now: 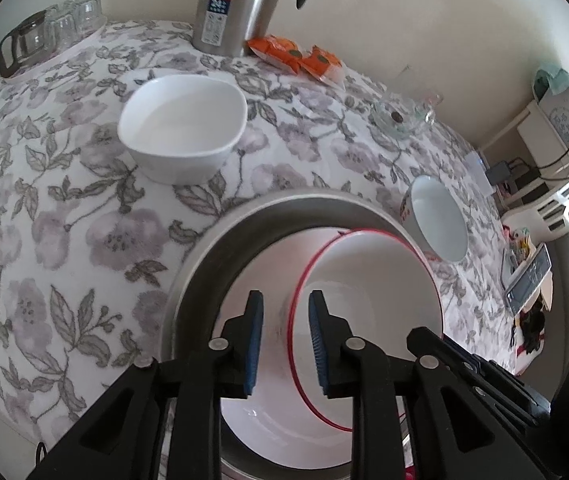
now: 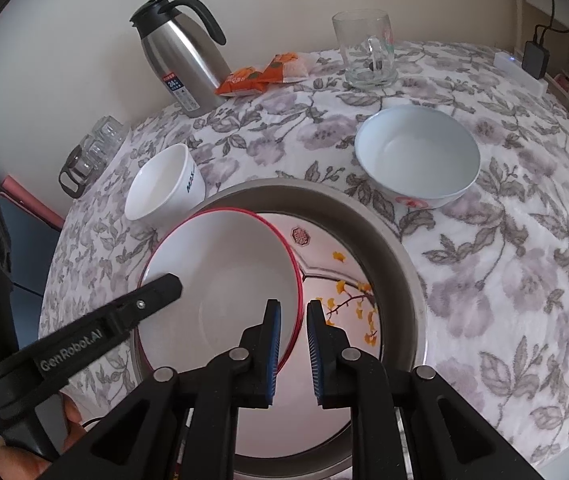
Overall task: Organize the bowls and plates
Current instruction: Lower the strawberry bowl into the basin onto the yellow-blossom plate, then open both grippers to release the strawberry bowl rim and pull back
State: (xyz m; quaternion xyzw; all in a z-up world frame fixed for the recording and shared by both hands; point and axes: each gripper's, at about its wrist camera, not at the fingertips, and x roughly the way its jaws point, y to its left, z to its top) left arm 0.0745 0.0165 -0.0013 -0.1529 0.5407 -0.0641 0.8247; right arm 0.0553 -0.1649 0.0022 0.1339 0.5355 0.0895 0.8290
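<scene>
A steel basin [image 1: 212,248] [image 2: 396,240] sits on the flowered tablecloth with a decorated plate [image 2: 348,280] lying in it. A white red-rimmed bowl [image 1: 364,272] [image 2: 224,260] leans tilted inside the basin, over the plate. My left gripper [image 1: 286,340] straddles the bowl's red rim with clear gaps on both sides, so it is open. On the opposite side of the bowl my right gripper [image 2: 293,340] is shut on the rim. One of the left gripper's fingers [image 2: 152,292] shows over the bowl's left edge in the right wrist view.
A white squarish bowl [image 1: 182,128] [image 2: 156,184] and a round flowered bowl [image 1: 438,216] [image 2: 416,160] stand beyond the basin. A steel thermos [image 1: 236,4], orange snack packets [image 1: 296,54], a glass mug [image 2: 364,48] and a glass pot with glasses [image 1: 44,32] line the far edge.
</scene>
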